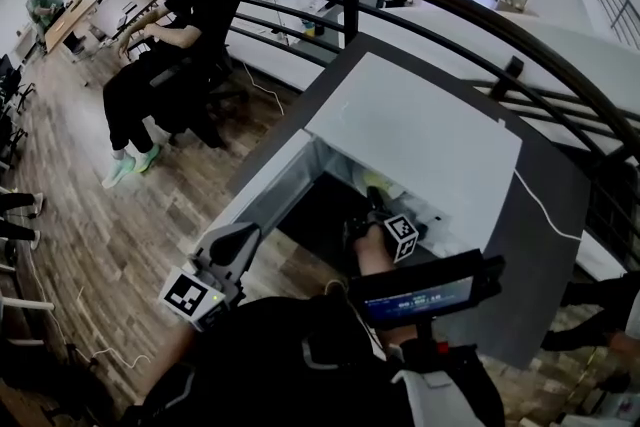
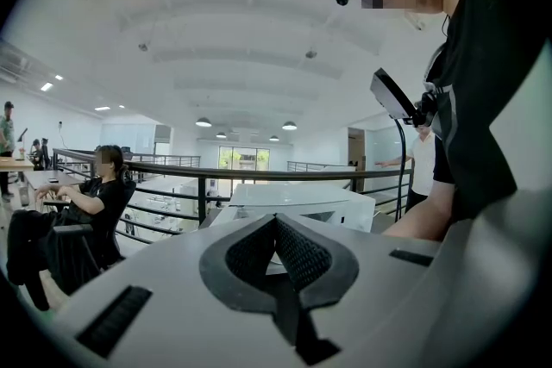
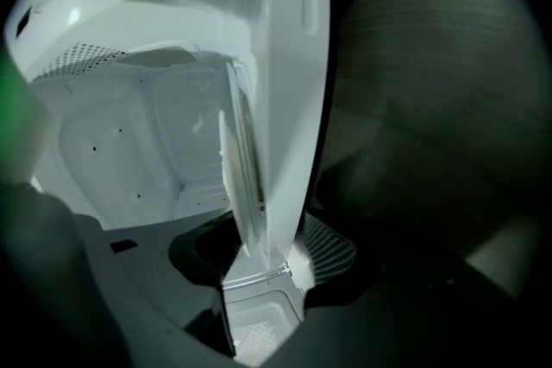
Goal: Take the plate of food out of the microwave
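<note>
— Where's the plate (image 3: 238, 177)?

— Inside the microwave (image 1: 420, 130), straight ahead of the right gripper (image 3: 272, 252), which reaches in through the open front. The plate's white rim runs edge-on between the jaws.

— Gripped, then?

— I wouldn't say so: the jaws stand apart on either side of the rim (a dark gap shows on one side). The food (image 1: 375, 181) sits farther in.

— And the other one?

— The left gripper (image 2: 278, 228) is closed on nothing, held near and left, well apart from the opening. I'd judge the pull runs toward the near side.
</note>
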Available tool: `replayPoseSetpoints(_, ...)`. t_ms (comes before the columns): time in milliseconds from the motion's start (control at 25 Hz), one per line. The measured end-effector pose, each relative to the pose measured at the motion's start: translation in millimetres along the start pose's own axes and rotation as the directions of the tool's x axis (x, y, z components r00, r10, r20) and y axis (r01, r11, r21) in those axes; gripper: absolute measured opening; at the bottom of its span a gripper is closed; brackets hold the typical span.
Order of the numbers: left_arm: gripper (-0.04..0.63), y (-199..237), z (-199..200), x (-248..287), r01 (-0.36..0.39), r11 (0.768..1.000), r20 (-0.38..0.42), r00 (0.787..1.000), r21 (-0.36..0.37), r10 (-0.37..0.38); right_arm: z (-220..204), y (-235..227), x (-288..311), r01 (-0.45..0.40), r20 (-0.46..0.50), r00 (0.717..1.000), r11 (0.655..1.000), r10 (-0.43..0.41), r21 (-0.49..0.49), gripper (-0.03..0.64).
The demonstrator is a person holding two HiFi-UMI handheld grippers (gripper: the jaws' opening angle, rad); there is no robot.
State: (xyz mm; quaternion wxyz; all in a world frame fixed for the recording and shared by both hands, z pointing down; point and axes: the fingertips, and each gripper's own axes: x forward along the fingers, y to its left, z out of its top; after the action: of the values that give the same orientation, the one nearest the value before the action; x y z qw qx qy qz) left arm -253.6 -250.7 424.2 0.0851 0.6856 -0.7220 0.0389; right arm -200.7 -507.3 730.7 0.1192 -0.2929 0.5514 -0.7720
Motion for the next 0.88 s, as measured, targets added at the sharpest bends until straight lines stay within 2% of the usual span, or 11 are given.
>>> replayPoseSetpoints(40, 0.005, 0.1, -1.3, -2.0, 0.002, 1.000, 0.000, 1.000, -0.003, -0.002, -1.4, 0.4, -1.2, -0.005, -0.001, 1.000, 1.000, 0.005, -0.009, 0.210)
replayPoseSetpoints(160, 0.005, 0.8, -1.1, -7.5, 0.008, 1.000, 0.005, 1.000, -0.005, -0.008, -4.9, 1.4, -4.0, -0.010, -0.005, 1.000, 0.999, 0.010, -0.032, 0.192)
replayPoseSetpoints(320, 0.005, 3.5, -2.2, -12.5, 0.016, 1.000, 0.011, 1.000, 0.004, -0.016, -8.1, 5.0, -6.8, -0.032, 0.007, 0.999, 0.999, 0.033, -0.016, 0.160)
replayPoseSetpoints(480, 0.005, 5.3, -8.9, -19.6, 0.016, 1.000, 0.015, 1.000, 0.005, -0.016, -14.5, 7.2, -11.3, -0.067, 0.014, 0.998, 0.998, 0.068, -0.011, 0.061)
replayPoseSetpoints(640, 0.005, 6.2, -11.6, -24.5, 0.024, 1.000, 0.018, 1.000, 0.010, -0.024, -14.1, 5.1, -12.3, -0.078, 0.017, 0.997, 0.996, 0.079, -0.043, 0.026)
replayPoseSetpoints(880, 0.005, 5.6, -11.2, -42.4, 0.061, 0.998, 0.038, 0.997, 0.017, -0.062, -28.2, 3.2, -27.9, -0.100, -0.006, 0.995, 0.992, 0.100, -0.072, 0.026)
